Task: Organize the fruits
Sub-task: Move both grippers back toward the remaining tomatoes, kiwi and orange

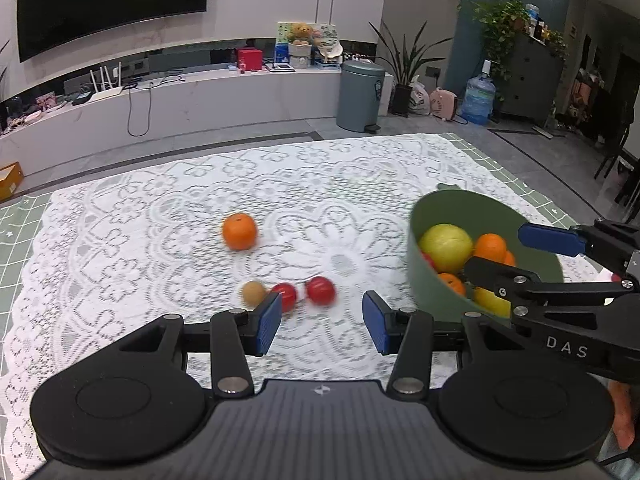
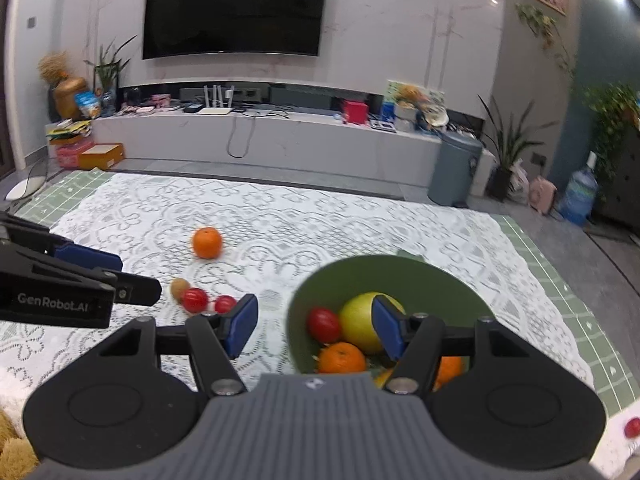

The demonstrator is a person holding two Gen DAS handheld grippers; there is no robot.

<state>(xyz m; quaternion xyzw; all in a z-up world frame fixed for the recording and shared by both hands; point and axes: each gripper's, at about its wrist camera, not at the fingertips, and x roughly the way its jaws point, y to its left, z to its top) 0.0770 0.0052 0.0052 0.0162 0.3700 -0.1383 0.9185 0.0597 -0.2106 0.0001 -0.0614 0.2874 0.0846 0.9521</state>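
The green bowl sat at the lower right of my right wrist view, its mouth tipped toward me, so its axis leaned toward the camera rather than standing straight up. Inside lay a big yellow-green fruit, a red tomato to its left and an orange in front, all close together; more orange fruit showed lower right, partly hidden behind my own finger. These fruits were round, so I could read no long axis on them.

Out on the white lace cloth, a lone orange rested left of centre, well apart from the bowl. Nearer me, lower left, a small brownish fruit and two red tomatoes lay in a row running left to right, close to each other; motion blur hid whether they touched.

My right gripper stood with its blue pads wide apart, nothing between them, the right pad over the bowl's mouth. My left gripper was also parted and empty, hovering just in front of the tomato row in the left wrist view.

Beyond the cloth stood a grey bin and a wall television.
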